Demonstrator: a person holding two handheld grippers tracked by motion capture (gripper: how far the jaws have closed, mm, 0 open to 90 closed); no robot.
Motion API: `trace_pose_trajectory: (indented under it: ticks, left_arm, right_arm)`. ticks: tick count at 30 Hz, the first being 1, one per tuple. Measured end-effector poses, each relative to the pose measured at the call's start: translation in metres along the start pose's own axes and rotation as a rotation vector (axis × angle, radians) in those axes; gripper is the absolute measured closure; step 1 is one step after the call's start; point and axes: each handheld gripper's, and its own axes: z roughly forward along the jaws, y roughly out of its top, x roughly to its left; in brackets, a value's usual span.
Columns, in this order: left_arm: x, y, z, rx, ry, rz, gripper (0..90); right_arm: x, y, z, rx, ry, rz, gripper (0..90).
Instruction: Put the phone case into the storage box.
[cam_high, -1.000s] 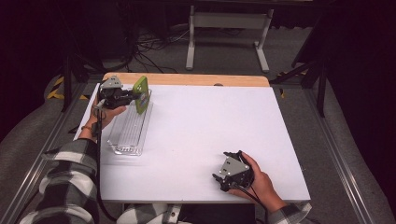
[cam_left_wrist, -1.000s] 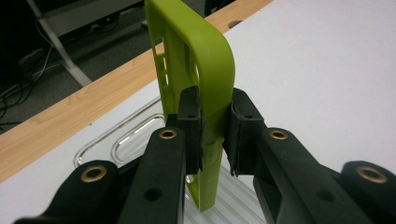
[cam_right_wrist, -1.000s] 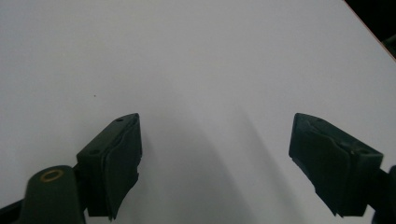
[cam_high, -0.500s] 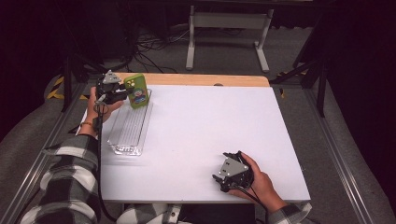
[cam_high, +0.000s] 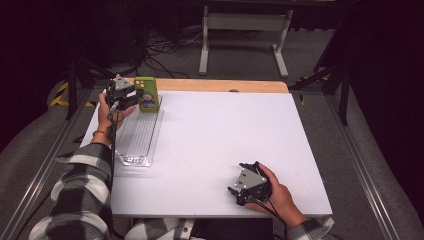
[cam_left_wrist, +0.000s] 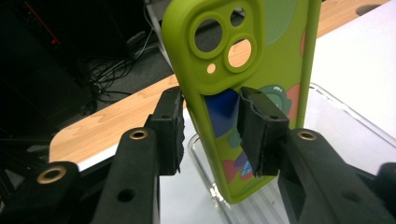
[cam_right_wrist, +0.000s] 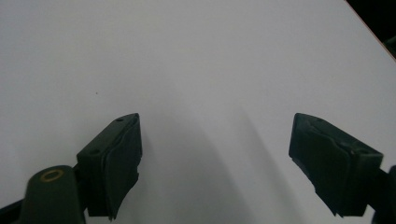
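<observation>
High view, upper left of frame: left hand-held gripper (cam_high: 131, 95) held up by the person's left hand (cam_high: 107, 112), plaid sleeve (cam_high: 80, 192) coming up from lower left corner. Jaws pinch a green phone case (cam_high: 146, 94), which stands upright, printed face toward camera, over the far end of a clear plastic tray (cam_high: 136, 135). Tray lies along the left edge of the white desk (cam_high: 220, 145), long axis running toward the top of frame. Can't tell from here if the case's bottom edge touches the tray.

Left gripper view, centre frame: case (cam_left_wrist: 261, 51) seen edge-on, slightly tilted, camera cut-outs at top, coloured print on its face. Both pads (cam_left_wrist: 254, 128) press on it from either side, approx. mid-height; lower end of case hangs below the pads, just above the tray rim (cam_left_wrist: 345, 112). Wooden strip of the desk's far edge (cam_left_wrist: 116, 121) at left of frame behind.

High view, lower right of frame: right hand-held gripper (cam_high: 239, 192) low over the desk near its front edge, gripped by right hand (cam_high: 275, 192), well apart from tray and case.

Right gripper view: jaws spread wide, nothing between, bare white desk surface (cam_right_wrist: 201, 70) ahead; shadows of both jaws fall on it.
</observation>
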Motion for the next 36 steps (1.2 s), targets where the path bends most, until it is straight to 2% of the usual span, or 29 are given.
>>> trace_pose_trajectory:
  ticks: [2, 3, 14, 16, 18, 23, 26, 29, 31, 34, 36]
  left_arm:
    - [-0.002, 0.001, 0.001, 0.000, 0.010, 0.009, 60.8]
    - [-0.003, 0.001, 0.001, -0.003, -0.003, 0.001, 60.8]
    - [0.000, -0.002, 0.000, -0.006, 0.007, -0.028, 54.5]
    - [0.000, -0.001, -0.002, -0.020, 0.009, -0.041, 53.0]
    - [0.000, 0.001, -0.004, -0.031, 0.022, -0.034, 52.0]
    - [-0.001, 0.008, -0.007, -0.073, 0.051, -0.069, 45.3]
    - [-0.003, 0.011, -0.009, -0.087, 0.047, -0.082, 40.4]
    - [-0.005, 0.014, -0.011, -0.108, 0.060, -0.092, 37.6]
    - [-0.006, 0.017, -0.013, -0.113, 0.081, -0.081, 34.1]
    - [-0.007, 0.020, -0.015, -0.125, 0.075, -0.087, 30.8]
    - [-0.007, 0.021, -0.017, -0.124, 0.072, -0.076, 28.3]
  right_arm:
    - [0.000, 0.000, 0.000, 0.000, -0.001, 0.001, 18.0]
    - [0.000, 0.000, 0.000, -0.001, -0.001, 0.000, 17.9]
    - [-0.003, 0.000, -0.002, -0.011, -0.019, 0.014, 17.9]
    - [-0.003, 0.000, -0.002, -0.013, -0.022, 0.016, 17.9]
    - [-0.003, 0.000, -0.002, -0.014, -0.024, 0.017, 17.9]
    - [-0.004, 0.000, -0.001, -0.007, -0.020, 0.017, 17.6]
    - [-0.003, 0.000, -0.001, -0.013, -0.012, 0.011, 17.5]
    - [-0.003, -0.001, -0.001, -0.011, -0.015, 0.014, 17.5]
    - [-0.003, 0.000, -0.001, -0.006, -0.016, 0.013, 17.5]
    - [-0.003, 0.000, -0.001, -0.007, -0.015, 0.013, 17.4]
    - [-0.003, 0.000, -0.001, -0.010, -0.012, 0.015, 17.4]
